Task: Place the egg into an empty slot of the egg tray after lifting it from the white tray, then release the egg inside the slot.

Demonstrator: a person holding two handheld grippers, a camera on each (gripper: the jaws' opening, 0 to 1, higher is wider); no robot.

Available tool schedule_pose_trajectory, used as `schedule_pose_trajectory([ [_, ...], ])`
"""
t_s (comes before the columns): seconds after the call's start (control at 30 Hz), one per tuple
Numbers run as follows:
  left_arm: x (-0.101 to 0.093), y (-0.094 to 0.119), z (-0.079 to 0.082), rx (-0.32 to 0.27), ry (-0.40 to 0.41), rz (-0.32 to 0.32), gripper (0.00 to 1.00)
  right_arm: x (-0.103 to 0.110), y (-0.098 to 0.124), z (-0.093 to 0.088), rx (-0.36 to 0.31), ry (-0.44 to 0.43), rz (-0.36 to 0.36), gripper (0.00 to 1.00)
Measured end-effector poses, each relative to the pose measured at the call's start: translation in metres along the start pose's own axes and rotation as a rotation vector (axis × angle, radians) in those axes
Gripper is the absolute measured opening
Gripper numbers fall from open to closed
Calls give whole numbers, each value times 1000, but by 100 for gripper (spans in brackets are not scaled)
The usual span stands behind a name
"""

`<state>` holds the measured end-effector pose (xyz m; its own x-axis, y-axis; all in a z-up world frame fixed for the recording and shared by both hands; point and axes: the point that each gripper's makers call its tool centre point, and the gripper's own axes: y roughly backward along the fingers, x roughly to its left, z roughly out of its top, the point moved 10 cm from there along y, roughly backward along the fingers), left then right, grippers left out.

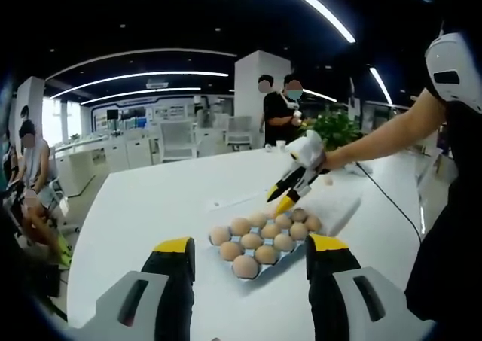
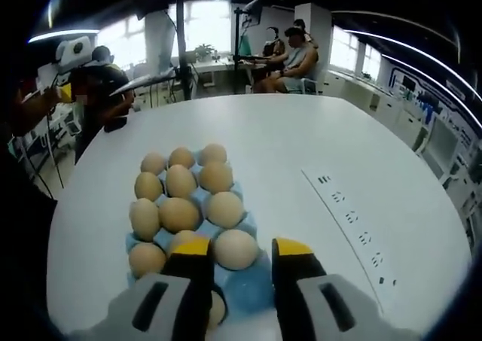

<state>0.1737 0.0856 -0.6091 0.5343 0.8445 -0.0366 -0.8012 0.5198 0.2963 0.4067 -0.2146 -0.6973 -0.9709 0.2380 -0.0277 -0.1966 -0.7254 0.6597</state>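
right gripper [image 2: 237, 254] hangs over the blue egg tray [image 2: 252, 288], jaws spread, an egg [image 2: 235, 248] sitting in a slot between them, seemingly untouched. left gripper [image 1: 252, 251] hovers apart, jaws spread, empty.

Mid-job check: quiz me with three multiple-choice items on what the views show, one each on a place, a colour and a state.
1. Where is the right gripper?
A. over bare table
B. over the egg tray
C. beside the plant

2. What colour is the egg tray?
A. blue
B. red
C. black

3. How is the left gripper?
A. shut on an egg
B. shut, empty
C. open, empty

Answers: B, since the left gripper view shows its yellow tips above the eggs in the tray; A, since blue shows between the eggs in the right gripper view; C, since its jaws stand wide apart with nothing between them.
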Motion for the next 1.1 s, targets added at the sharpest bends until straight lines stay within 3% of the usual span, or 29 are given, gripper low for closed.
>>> schedule_pose_trajectory([
  [1.1,-5,-12,4,-4,-9,-35,60,-15,65,-58,5,-128,-141,29],
])
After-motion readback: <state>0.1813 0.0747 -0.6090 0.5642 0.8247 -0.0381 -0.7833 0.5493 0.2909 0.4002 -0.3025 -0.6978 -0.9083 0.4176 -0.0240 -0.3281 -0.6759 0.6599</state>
